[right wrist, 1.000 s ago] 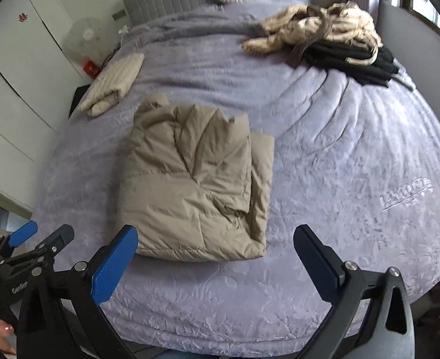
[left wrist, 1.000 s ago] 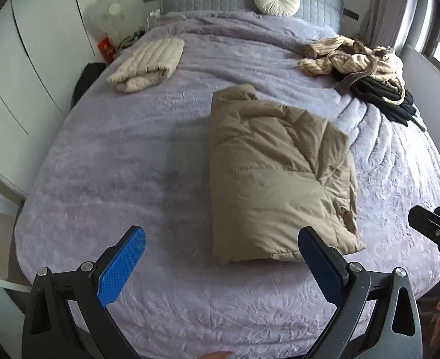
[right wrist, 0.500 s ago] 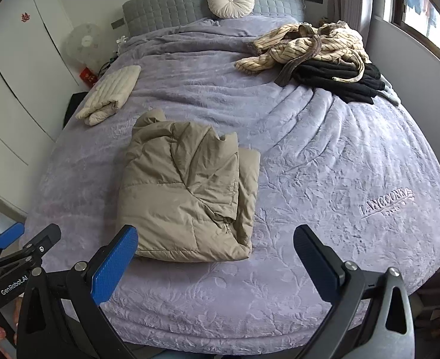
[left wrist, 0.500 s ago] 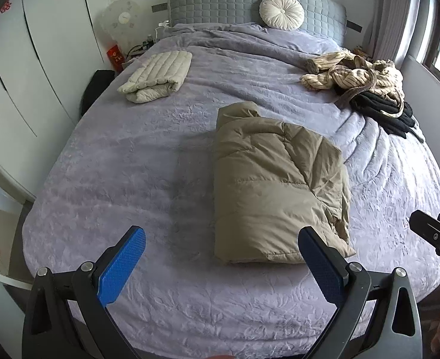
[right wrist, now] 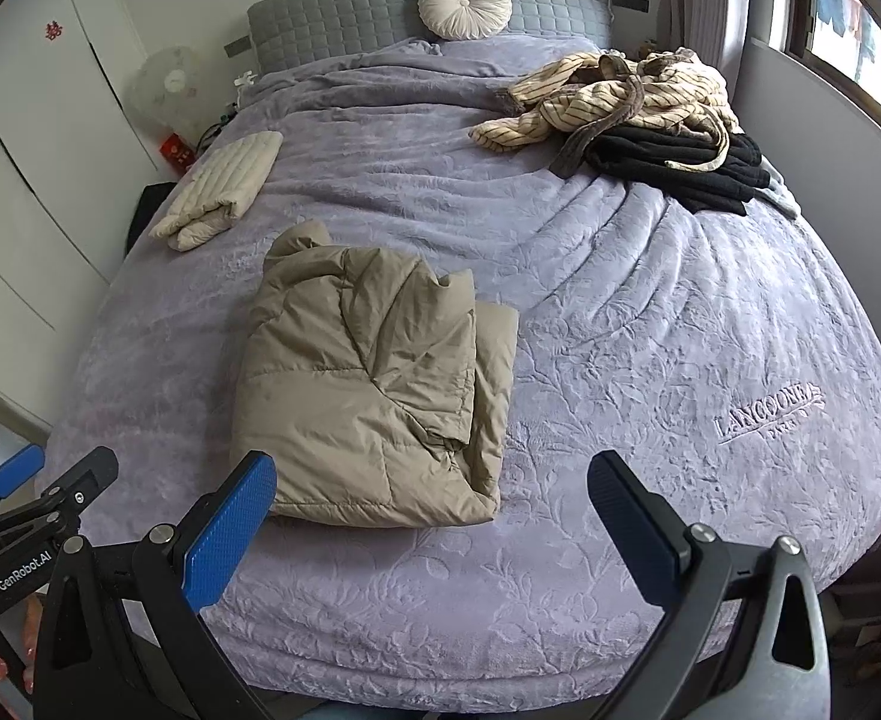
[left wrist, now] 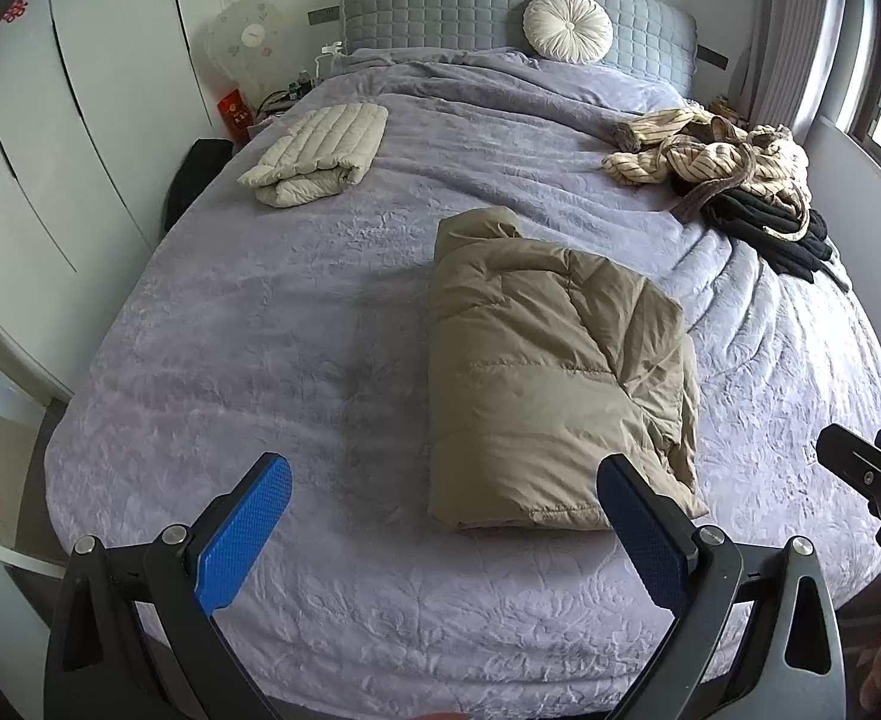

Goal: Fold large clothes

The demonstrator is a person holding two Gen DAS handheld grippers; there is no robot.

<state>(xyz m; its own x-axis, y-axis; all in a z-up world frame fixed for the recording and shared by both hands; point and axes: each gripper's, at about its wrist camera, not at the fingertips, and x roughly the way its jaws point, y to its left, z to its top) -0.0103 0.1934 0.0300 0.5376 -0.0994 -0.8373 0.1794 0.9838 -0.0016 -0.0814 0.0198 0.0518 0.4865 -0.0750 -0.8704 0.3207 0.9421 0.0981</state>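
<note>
Nearest, my left gripper [left wrist: 440, 516] and right gripper [right wrist: 431, 510] hover spread and empty, since the tan puffer jacket [right wrist: 374, 396] lies folded mid-bed; beyond, the unfolded clothes pile [right wrist: 638, 114] waits.

Bare bedspread [left wrist: 272, 324] around folded jacket [left wrist: 548, 372]
</note>
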